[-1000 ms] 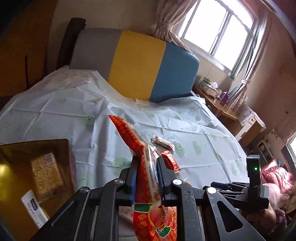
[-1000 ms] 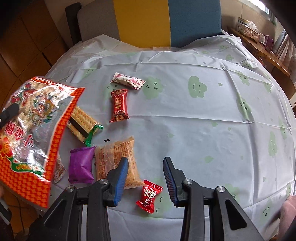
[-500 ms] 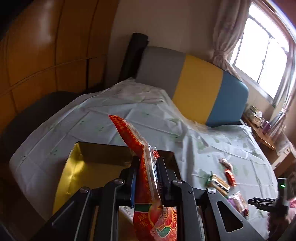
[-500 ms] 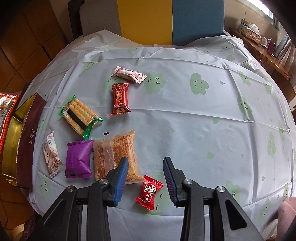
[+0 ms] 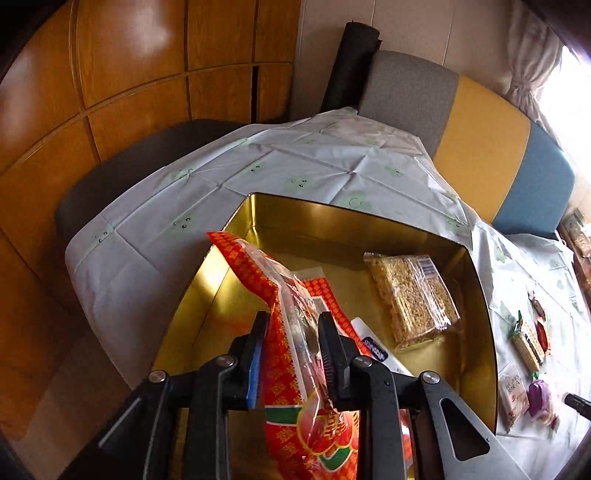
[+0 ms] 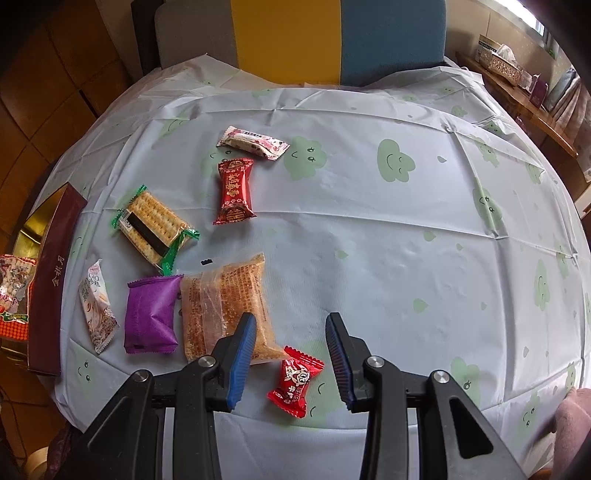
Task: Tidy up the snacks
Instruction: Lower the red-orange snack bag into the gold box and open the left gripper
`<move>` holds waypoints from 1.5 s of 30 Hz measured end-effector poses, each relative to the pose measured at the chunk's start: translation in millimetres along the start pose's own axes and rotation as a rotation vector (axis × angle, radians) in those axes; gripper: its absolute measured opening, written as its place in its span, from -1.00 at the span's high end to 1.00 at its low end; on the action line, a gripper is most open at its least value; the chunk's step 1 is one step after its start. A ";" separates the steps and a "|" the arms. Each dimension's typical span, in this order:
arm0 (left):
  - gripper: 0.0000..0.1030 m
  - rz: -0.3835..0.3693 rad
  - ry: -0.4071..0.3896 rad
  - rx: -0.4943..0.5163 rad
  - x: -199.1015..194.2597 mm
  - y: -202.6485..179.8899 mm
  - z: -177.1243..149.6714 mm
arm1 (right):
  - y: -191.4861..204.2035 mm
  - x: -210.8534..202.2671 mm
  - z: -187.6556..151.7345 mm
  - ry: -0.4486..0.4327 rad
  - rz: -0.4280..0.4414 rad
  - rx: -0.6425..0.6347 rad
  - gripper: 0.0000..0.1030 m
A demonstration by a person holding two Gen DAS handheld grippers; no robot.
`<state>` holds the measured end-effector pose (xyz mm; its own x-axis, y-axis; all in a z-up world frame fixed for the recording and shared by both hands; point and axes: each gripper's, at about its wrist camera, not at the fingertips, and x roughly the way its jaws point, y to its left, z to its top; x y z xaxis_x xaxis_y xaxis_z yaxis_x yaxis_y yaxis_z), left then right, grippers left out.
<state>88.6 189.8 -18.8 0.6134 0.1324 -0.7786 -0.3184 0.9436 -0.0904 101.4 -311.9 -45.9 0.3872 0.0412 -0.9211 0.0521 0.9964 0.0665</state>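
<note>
The red patterned snack bag [image 5: 291,332] is pinched between the two fingers of the left gripper [image 5: 291,332], which are closed tight on its crinkled upper part, and it hangs over the open gold tin [image 5: 332,218] at the table's left edge. Only the left wrist view looks into the tin: a clear-wrapped grain bar [image 5: 410,295] lies toward its far right side, a white packet with a blue label [image 5: 376,350] lies partly hidden behind the gripper, and more red patterned wrapping shows on the floor beside the held bag. Whether the bag's lower end touches the tin floor cannot be told.

The right wrist view shows the tin only as a dark red outer wall [image 6: 55,280] with a gold sliver, the red bag [image 6: 14,291] peeking past it. This view lays out the loose snacks on the cloud-print tablecloth [image 6: 406,240]. The right gripper [image 6: 291,332] hovers with its fingers spread wide, holding nothing, above a small red candy [image 6: 295,380] near the front edge. Just left of it lies a clear-wrapped orange cake [image 6: 225,302], then a purple packet [image 6: 151,314] and a white sachet [image 6: 98,306] beside the tin. Farther back are a green-ended cracker pack [image 6: 155,225], a red wrapped sweet [image 6: 234,192] and a pink-white bar [image 6: 253,142]. A grey, yellow and blue chair back [image 6: 332,33] stands behind the table.
</note>
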 end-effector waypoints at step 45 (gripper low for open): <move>0.07 -0.377 0.120 0.489 -49.5 -206.1 -102.0 | -17.3 5.7 -17.3 0.134 0.051 0.114 0.24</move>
<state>50.2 -42.1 -25.0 0.5244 -0.2448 -0.8155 0.2887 0.9522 -0.1001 86.8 -327.6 -58.9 0.2662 0.1088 -0.9578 0.1429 0.9782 0.1508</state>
